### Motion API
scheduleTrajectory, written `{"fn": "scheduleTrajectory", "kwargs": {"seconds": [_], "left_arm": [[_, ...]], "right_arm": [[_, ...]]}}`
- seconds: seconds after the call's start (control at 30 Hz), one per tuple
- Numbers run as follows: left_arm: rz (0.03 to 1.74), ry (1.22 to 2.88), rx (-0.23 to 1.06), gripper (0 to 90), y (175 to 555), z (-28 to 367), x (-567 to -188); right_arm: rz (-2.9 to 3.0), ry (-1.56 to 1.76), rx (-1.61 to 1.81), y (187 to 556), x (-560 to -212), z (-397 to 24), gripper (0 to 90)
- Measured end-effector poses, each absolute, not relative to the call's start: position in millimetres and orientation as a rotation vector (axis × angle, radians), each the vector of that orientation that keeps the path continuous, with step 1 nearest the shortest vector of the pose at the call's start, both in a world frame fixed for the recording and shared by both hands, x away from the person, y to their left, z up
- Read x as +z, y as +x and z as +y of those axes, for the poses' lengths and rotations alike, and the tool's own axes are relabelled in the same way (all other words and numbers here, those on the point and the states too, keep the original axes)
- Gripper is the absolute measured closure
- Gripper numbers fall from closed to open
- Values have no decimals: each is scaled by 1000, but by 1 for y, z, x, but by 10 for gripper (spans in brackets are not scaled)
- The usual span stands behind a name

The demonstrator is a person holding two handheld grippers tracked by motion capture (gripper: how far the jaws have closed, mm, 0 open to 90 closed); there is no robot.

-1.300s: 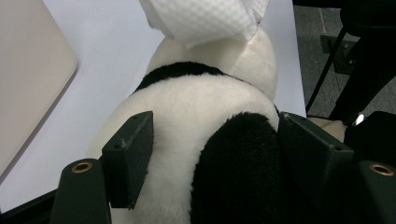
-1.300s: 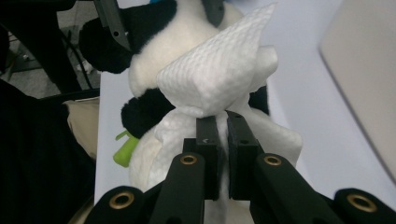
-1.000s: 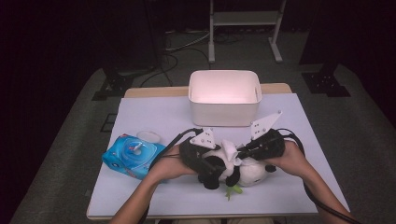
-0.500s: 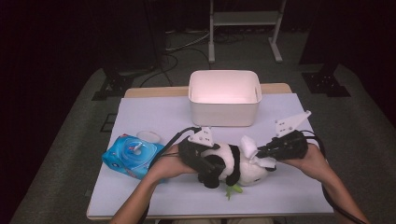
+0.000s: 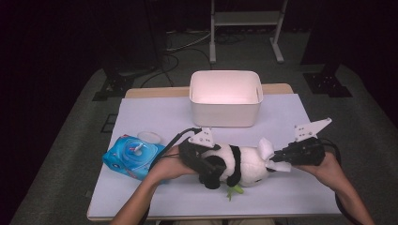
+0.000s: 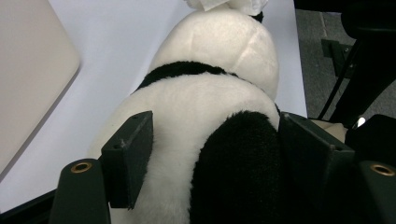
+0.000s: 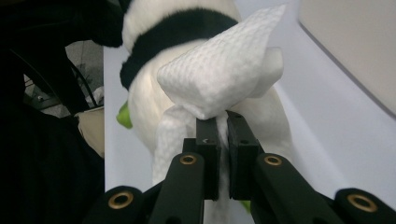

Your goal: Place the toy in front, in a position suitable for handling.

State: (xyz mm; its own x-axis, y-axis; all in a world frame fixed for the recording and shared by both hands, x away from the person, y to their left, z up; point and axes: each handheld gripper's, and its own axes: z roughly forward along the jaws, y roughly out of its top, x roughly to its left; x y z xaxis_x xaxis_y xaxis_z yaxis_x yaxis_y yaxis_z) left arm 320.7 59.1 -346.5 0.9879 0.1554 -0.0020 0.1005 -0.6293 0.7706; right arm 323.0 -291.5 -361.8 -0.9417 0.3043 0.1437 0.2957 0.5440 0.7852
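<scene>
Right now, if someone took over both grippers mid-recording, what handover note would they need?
Left gripper: jaws clamped on the plush panda at its black-and-white end, pinning it lying on the white table cover.
Right gripper: shut on a folded white wipe, which sits against the panda's other end.
Nearby: the blue wipe pack with its lid open lies at the left; the white bin stands behind the panda, nothing visible inside.
Done: wipe in hand, toy secured.
Left, by my judgement: finish wiping the panda; the bin may be where the wipe or the toy goes afterwards.
</scene>
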Motion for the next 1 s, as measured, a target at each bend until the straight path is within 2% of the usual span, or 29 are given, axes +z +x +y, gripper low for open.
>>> {"fn": "scheduleTrajectory", "kwargs": {"seconds": [0.4,0.77,1.0], "left_arm": [[156,2268,80,272,317,59,-346],[143,2274,83,271,315,55,-344],[128,2311,96,196,315,47,-335]], "right_arm": [[2831,364,1325,344,-347,-232,842],[2811,449,1354,331,-350,-268,843],[2825,421,1355,328,-355,-259,843]]}}
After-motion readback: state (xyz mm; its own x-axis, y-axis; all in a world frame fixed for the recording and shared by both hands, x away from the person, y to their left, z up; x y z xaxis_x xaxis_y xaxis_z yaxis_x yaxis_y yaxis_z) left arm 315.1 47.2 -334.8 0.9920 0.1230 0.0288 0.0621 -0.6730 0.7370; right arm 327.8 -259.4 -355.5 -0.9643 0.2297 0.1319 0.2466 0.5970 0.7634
